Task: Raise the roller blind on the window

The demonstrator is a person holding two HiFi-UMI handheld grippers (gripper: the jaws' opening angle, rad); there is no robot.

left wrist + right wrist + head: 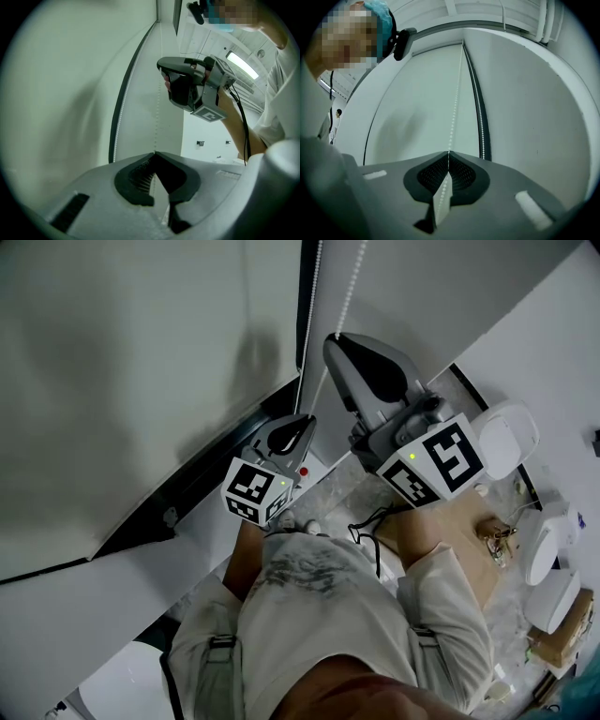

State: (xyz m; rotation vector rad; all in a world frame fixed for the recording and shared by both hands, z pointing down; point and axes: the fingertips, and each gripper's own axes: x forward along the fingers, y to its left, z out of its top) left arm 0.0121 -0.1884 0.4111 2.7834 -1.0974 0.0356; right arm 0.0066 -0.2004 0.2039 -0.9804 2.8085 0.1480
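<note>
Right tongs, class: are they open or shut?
Shut on the bead chain: the right tongs meet at their tips, pinching it between them.

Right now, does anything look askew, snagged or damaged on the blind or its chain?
Nothing stands out. The bead chain runs straight up from the shut right tool, the left tool is shut on the other strand, and the blind hangs flat with no visible creases or tears.

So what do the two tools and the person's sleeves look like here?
The left tool and right tool are grey rounded shells with black ribbed pads. Each carries a marker cube of black-and-white squares with a small green light. A black cable trails from the right one. The sleeves are pale, leaving the forearms bare.
</note>
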